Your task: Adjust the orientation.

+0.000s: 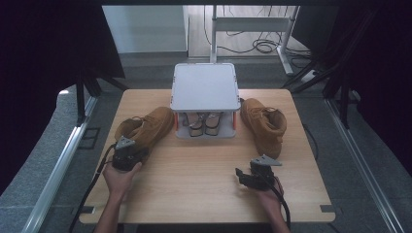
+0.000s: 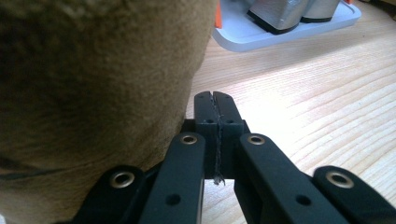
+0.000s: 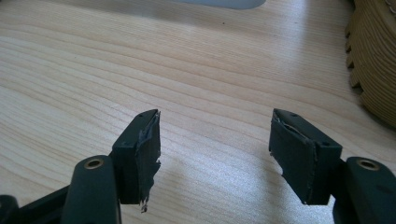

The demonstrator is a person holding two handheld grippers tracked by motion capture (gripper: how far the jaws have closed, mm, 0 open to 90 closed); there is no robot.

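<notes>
Two tan suede boots lie on the wooden table (image 1: 204, 184), one on each side of a grey two-level rack (image 1: 205, 87). The left boot (image 1: 145, 127) rests on its side, and my left gripper (image 1: 131, 154) sits at its heel end. In the left gripper view the jaws (image 2: 215, 100) are pressed together with nothing between them, and the boot's suede (image 2: 93, 70) bulges right beside them on the left. The right boot (image 1: 265, 125) lies with its sole (image 3: 373, 60) toward my right gripper (image 1: 247, 175). That gripper (image 3: 215, 116) hovers open over bare wood, holding nothing.
A pair of grey shoes (image 1: 204, 122) stands on the rack's lower shelf (image 2: 289, 32); the top shelf is bare. Dark curtains and metal rails flank the table. Behind it are a desk frame and cables on the floor (image 1: 262, 46).
</notes>
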